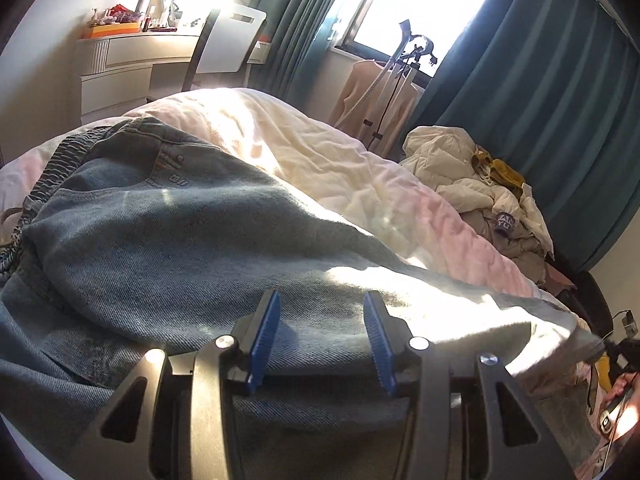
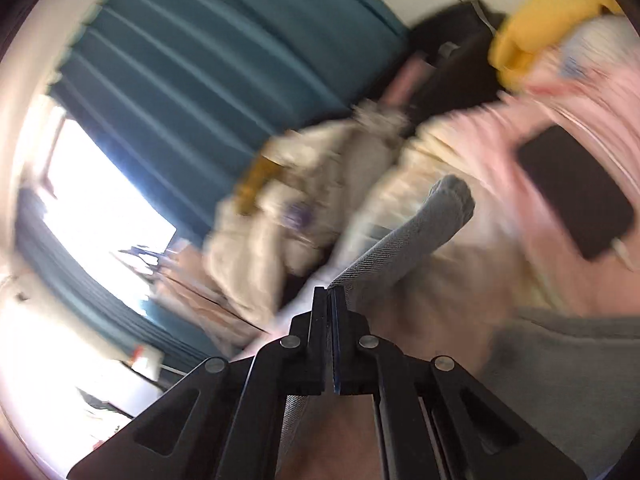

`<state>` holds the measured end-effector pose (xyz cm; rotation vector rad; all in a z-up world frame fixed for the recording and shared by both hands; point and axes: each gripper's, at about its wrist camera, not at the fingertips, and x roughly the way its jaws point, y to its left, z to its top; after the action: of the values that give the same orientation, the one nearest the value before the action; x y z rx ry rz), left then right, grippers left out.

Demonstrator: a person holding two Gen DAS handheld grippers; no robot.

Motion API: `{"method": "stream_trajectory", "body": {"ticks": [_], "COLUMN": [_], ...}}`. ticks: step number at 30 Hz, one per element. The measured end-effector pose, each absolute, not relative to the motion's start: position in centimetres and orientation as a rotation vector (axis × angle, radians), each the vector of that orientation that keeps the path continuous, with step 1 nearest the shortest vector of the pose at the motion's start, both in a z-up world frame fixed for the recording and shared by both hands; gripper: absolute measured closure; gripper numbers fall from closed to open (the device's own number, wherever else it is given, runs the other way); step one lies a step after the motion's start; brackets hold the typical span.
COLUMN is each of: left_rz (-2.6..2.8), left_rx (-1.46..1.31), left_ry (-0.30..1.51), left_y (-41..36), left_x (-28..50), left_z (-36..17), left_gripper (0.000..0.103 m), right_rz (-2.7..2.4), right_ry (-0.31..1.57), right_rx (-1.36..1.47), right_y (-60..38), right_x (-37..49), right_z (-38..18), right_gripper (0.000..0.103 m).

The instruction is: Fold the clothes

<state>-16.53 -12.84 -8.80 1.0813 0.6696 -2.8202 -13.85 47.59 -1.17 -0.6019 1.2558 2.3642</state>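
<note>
My left gripper (image 1: 320,336) hovers low over the jeans (image 1: 168,240), its jaws spread wide with nothing between the blue pads (image 1: 264,340). The jeans lie spread across the bed (image 1: 320,160), elastic waistband (image 1: 52,168) to my far left. My right gripper (image 2: 329,320) has its jaws clamped tight on a denim edge (image 2: 400,240), lifted clear; that view is motion-blurred. A cream jacket (image 1: 460,164) lies heaped at the bed's far side.
</note>
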Motion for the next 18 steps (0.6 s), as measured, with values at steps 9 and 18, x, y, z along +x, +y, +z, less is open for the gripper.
{"method": "stream_trajectory", "body": {"ticks": [9,18], "left_rz": [-2.808,-2.797], "left_rx": [1.098,1.142], "left_ry": [0.654,0.619], "left_y": [-12.9,-12.7], "left_x": [-16.2,-16.1], "left_z": [-8.7,-8.9], "left_gripper": [0.059,0.059], "right_rz": [2.062,2.118], "right_ry": [1.51,1.491], "right_rx": [-0.935,-0.979], "right_y": [49.9,50.2], "right_x": [-11.3,-12.2], "right_z": [-8.7,-9.6], "right_gripper": [0.099,0.09]}}
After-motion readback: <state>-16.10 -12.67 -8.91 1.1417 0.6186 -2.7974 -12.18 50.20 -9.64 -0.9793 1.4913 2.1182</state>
